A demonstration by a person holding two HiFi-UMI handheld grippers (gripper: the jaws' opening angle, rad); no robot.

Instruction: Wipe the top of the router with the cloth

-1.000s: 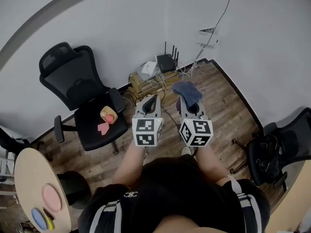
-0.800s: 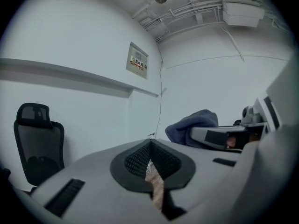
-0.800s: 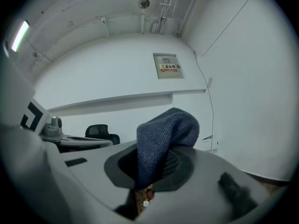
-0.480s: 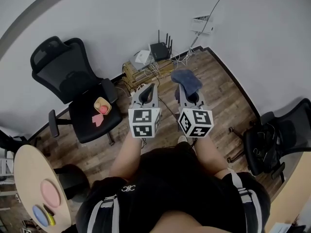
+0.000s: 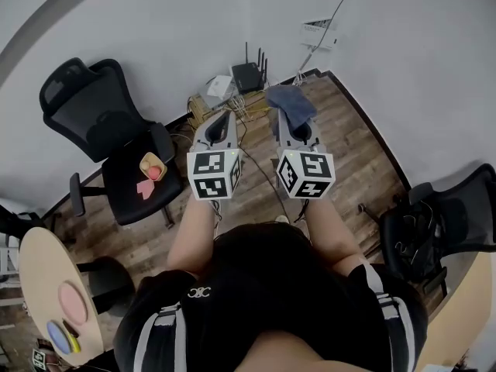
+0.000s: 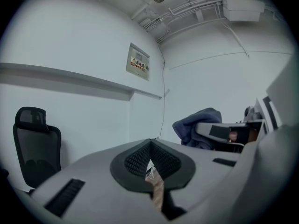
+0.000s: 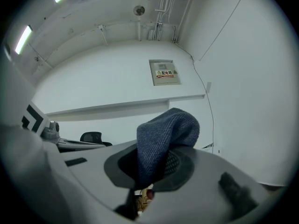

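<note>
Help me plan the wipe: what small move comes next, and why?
Probably carry the right gripper forward and down toward the router: its fingers hold the cloth, and the router stands apart from it, by the wall.

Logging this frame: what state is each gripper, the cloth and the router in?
left gripper: shut, empty.
right gripper: shut on the blue-grey knitted cloth.
blue-grey knitted cloth: pinched at one end, the rest flopped over the right gripper's front, clear of the router.
black router with antennas: by the wall, antennas upright, untouched, apart from both grippers.
</note>
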